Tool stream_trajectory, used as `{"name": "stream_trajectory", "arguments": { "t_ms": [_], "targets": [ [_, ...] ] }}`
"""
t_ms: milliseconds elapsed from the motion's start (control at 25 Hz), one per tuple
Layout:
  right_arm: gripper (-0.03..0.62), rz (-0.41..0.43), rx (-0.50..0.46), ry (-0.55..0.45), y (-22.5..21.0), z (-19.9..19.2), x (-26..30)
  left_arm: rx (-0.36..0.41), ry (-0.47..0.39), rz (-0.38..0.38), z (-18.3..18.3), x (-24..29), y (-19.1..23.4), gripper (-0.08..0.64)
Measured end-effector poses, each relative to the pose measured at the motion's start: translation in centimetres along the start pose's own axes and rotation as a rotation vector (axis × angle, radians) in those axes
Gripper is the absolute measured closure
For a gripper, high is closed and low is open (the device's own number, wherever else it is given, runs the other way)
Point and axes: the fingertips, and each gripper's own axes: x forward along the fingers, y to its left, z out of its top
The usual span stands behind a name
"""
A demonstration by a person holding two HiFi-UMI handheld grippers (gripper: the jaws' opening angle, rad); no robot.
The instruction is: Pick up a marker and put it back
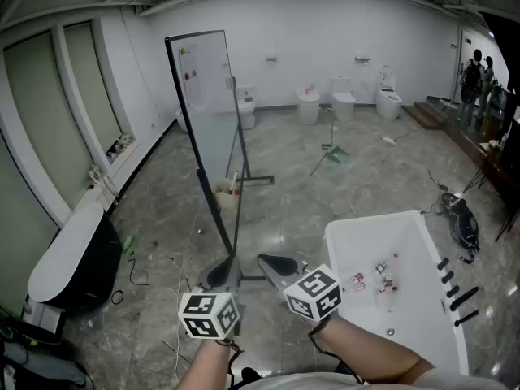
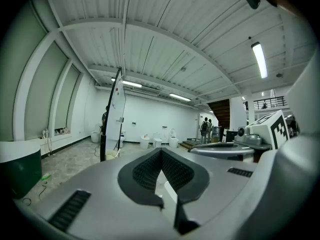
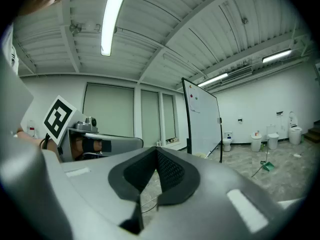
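Observation:
A whiteboard (image 1: 208, 112) on a black stand rises from the floor ahead of me, edge-on; it also shows in the left gripper view (image 2: 114, 119) and the right gripper view (image 3: 202, 119). Several dark, marker-like sticks (image 1: 455, 287) lie to the right of a white bathtub (image 1: 422, 242); I cannot tell what they are. My left gripper (image 1: 221, 272) and right gripper (image 1: 276, 262) hover side by side near the stand's foot, both shut with nothing between the jaws. Each gripper view shows the pads meeting at the tips, left (image 2: 161, 153) and right (image 3: 156, 151).
Small bottles and bits (image 1: 380, 279) lie inside the bathtub. A long white and black tub (image 1: 69, 258) lies at the left by the wall. Toilets (image 1: 341, 100) line the back wall, cables cross the stone floor, and people (image 1: 475, 75) stand far right.

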Motion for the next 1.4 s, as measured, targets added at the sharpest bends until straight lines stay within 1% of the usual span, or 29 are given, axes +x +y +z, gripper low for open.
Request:
{"name": "stream_trajectory", "arguments": {
  "t_ms": [240,560,720,920,1040,1160,1280,1400],
  "targets": [
    [0.59,-0.001,0.006,-0.019,0.0,0.1,3.0,-0.008,0.0,-0.009,-0.1,0.9,3.1,0.558],
    [0.589,-0.024,0.028,-0.003,0.3,-0.4,10.4,-0.011,0.019,-0.092,0.7,3.1,9.6,0.558],
    [0.589,-0.059,0.076,0.009,-0.2,-1.0,14.0,-0.001,0.029,-0.131,1.5,3.8,13.3,0.558],
    [0.589,-0.076,0.088,0.031,-1.4,-2.3,18.0,-0.014,0.035,-0.131,1.4,6.2,17.8,0.558],
    [0.589,-0.072,0.092,0.04,-4.1,-3.1,20.7,-0.009,0.035,-0.118,0.4,9.0,19.7,0.558],
    [0.589,-0.059,0.115,0.04,-7.8,-4.0,23.6,-0.023,0.052,-0.099,-0.8,12.7,21.9,0.558],
    [0.589,-0.041,0.146,0.034,-13.3,-5.5,26.7,-0.039,0.07,-0.062,-2.5,17.4,23.6,0.558],
    [0.589,0.001,0.177,0.038,-19.9,-6.9,30.3,-0.054,0.075,-0.02,-3.7,23.3,24.9,0.558]
  ]
}}
